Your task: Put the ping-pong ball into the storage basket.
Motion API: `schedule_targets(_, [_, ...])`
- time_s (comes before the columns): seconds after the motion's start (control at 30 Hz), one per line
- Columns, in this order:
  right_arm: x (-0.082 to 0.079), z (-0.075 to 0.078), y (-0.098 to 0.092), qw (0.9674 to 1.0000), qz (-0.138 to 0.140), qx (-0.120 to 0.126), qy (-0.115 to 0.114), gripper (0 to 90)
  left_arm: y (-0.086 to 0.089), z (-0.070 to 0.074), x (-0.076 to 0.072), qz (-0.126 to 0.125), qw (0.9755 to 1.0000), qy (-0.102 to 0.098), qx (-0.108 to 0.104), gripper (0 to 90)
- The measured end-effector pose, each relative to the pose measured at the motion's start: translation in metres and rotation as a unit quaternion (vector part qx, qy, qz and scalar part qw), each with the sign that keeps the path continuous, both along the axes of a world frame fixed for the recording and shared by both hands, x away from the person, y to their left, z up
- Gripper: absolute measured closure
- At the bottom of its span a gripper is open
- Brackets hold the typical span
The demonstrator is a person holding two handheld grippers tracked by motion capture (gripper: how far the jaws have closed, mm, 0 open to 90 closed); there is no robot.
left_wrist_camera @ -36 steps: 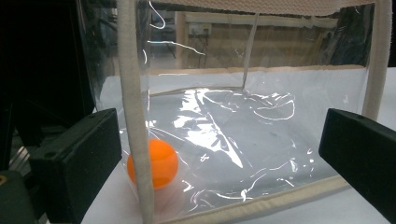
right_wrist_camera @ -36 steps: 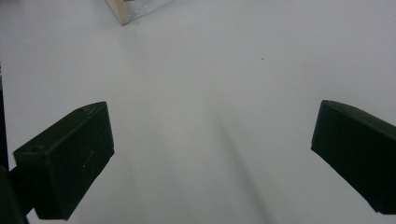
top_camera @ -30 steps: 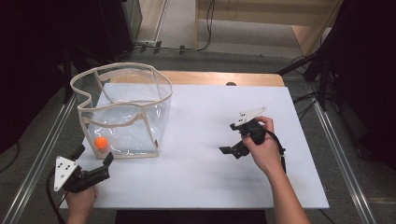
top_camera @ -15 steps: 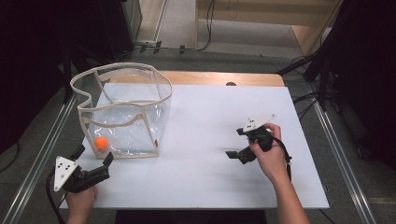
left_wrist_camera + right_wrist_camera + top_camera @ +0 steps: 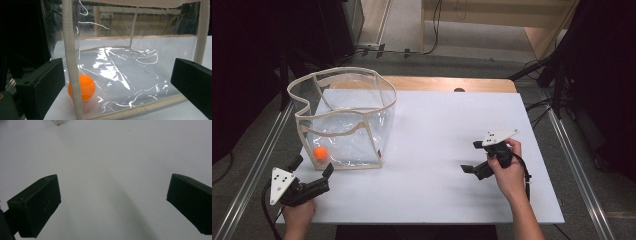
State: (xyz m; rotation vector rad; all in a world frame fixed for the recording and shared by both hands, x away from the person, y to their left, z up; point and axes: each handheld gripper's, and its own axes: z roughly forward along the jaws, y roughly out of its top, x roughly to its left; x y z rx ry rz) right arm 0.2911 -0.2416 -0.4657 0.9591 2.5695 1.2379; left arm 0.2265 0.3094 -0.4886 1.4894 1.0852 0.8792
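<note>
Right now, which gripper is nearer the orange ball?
Left. The left gripper sits just in front of the clear bag holding the orange ball; the right gripper is far across the table.

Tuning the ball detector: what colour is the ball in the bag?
Orange ball; clearest in the left gripper view.

Bright table, dark surroundings, plastic glare

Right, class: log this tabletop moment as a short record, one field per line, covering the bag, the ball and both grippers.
bag: clear plastic bag with beige trim, standing open on the white table
ball: orange ball inside the bag, at its near left corner
left gripper: left gripper open, aimed at the bag, not touching it
right gripper: right gripper open, over bare table
</note>
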Motion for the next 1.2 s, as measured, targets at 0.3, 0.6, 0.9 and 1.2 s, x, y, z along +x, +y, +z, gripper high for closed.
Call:
schedule_targets(0.3, [-0.008,-0.002,-0.012,0.9997,-0.016,0.013,-0.009,0.0,0.0,0.0,0.0,0.0,1.0,0.0,-0.001,0.0])
schedule_targets(0.6, [-0.021,-0.009,-0.03,0.9989,-0.029,0.03,-0.021,0.0,-0.001,0.0,0.0,0.001,1.0,0.001,0.008,0.0])
schedule_targets(0.9, [-0.041,-0.024,-0.061,0.9969,-0.054,0.052,-0.025,0.0,-0.003,0.0,-0.001,0.007,0.9999,-0.001,0.013,0.0])
schedule_targets(1.2, [-0.055,-0.028,-0.09,0.9922,-0.082,0.082,-0.046,0.0,-0.004,0.0,-0.001,0.008,0.9998,0.0,0.017,0.0])
